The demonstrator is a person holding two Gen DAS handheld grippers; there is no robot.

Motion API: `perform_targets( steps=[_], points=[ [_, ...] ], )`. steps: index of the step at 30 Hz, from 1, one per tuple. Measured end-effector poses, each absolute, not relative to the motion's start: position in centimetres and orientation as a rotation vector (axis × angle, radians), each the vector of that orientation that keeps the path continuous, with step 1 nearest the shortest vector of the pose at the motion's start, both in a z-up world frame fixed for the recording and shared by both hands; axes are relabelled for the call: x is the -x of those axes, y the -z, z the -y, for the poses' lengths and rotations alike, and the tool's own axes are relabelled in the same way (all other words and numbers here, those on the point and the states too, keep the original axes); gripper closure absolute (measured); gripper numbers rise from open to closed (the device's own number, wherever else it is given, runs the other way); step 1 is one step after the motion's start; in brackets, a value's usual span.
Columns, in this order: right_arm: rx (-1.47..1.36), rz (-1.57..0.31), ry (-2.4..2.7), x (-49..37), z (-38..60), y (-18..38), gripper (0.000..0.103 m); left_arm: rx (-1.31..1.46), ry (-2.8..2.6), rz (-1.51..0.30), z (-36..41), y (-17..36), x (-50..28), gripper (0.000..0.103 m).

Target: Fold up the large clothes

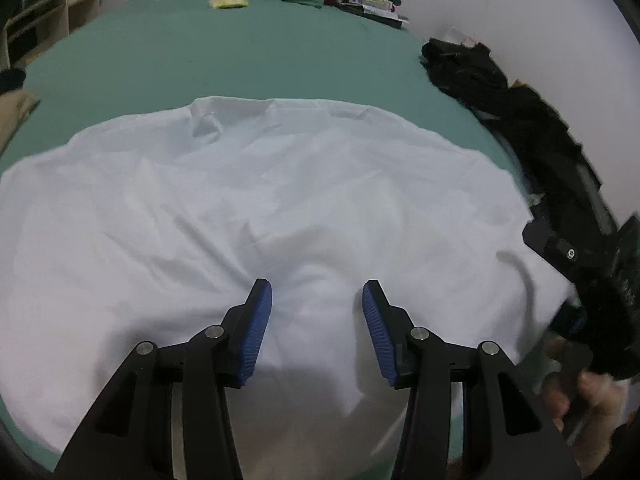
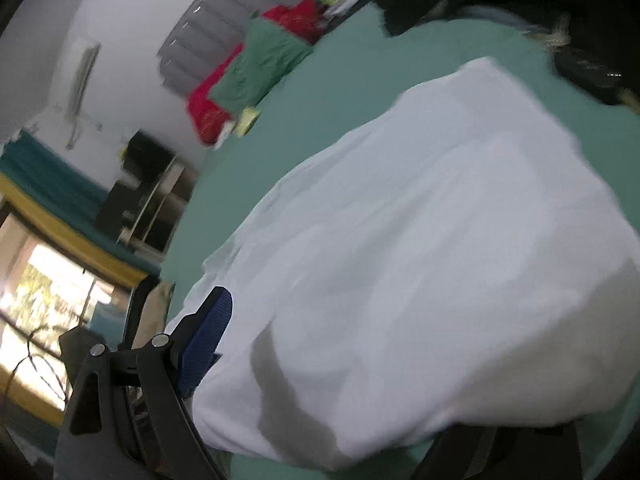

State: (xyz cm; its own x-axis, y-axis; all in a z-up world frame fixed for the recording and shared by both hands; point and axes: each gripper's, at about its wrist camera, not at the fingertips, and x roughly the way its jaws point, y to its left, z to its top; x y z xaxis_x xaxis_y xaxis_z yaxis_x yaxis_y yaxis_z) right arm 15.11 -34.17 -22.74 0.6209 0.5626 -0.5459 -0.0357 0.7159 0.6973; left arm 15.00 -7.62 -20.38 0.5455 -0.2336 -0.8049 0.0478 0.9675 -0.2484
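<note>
Left gripper (image 1: 317,312) jaws spread, empty, over white garment (image 1: 260,200) lying spread, wrinkled on green bed (image 1: 240,52); right gripper (image 2: 320,360) cloth-draped, grip unclear. Folding barely begun.

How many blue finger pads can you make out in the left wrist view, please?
2: both on the left gripper, one pad left of centre and the other right of centre, apart over the white garment. The right gripper's pads are too blurred to tell there.

White garment (image 1: 280,200), green bedsheet (image 1: 240,52), seemingly black clothes (image 1: 500,92)
</note>
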Motion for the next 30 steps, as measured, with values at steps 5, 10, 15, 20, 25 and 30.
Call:
perform_targets(
  steps=[5, 10, 15, 20, 25, 30],
  points=[
    [-0.678, -0.858, -0.391, -16.8, 32.8, 23.1, 0.05, 0.191, 0.134, -0.978, 8.2, 20.7, -15.8, 0.053],
    [-0.622, -0.892, -0.397, -17.7, 31.8, 22.6, 0.083, 0.159, 0.119, -0.971, 8.5, 20.9, -16.4, 0.053],
    [-0.429, -0.828, -0.393, -17.7, 29.0, 18.0, 0.088, 0.172, 0.156, -0.984, 7.9, 20.7, -16.8, 0.053],
    [-0.217, -0.784, -0.412, -17.6, 24.6, 13.4, 0.089, 0.279, 0.228, -1.021, 5.7, 20.1, -17.6, 0.053],
    [-0.028, -0.775, -0.416, -18.0, 19.0, 10.4, 0.089, 0.251, 0.294, -0.884, 0.3, 15.1, -16.8, 0.053],
    [0.122, -0.773, -0.442, -17.4, 12.8, 10.2, 0.089, 0.213, 0.204, -0.835, -8.0, 11.8, -15.5, 0.053]
  ],
)
